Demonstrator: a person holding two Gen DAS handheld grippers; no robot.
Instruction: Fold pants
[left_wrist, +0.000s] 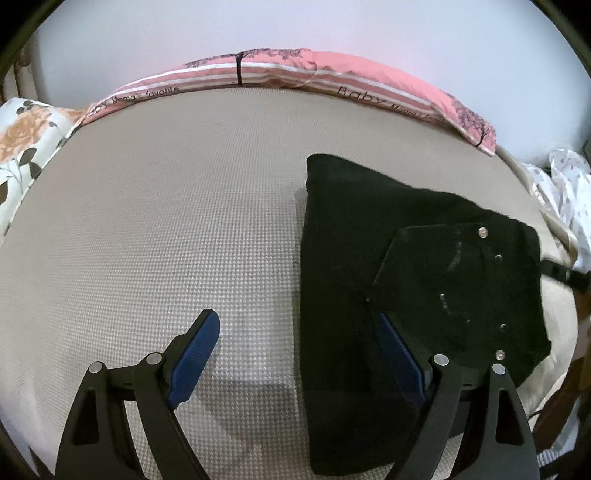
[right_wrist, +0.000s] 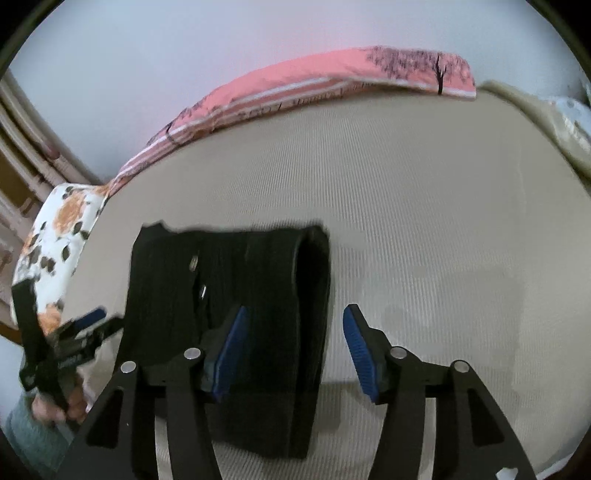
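Black pants (left_wrist: 343, 229) lie folded into a thick rectangle on the beige bed cover (left_wrist: 166, 221). My left gripper (left_wrist: 295, 317) is open wide: its left blue pad (left_wrist: 199, 350) is over bare cover and its right pad over the pants' near edge, gripping nothing. A black plate with silver screws (left_wrist: 454, 280), seemingly the right gripper's body, overlaps the pants. In the right wrist view the pants (right_wrist: 258, 266) show a rolled fold on their right side. My right gripper (right_wrist: 295, 310) is open above that fold, pads clear of the cloth. The left gripper (right_wrist: 88, 321) is beside the pants' left edge.
A pink striped pillow with tree print (left_wrist: 295, 70) (right_wrist: 332, 81) lines the far side against the white wall. A floral pillow (left_wrist: 26, 140) (right_wrist: 62, 229) sits at the left corner. White spotted cloth (left_wrist: 569, 184) bunches at the right. A person's hand (right_wrist: 55, 406) holds the left gripper.
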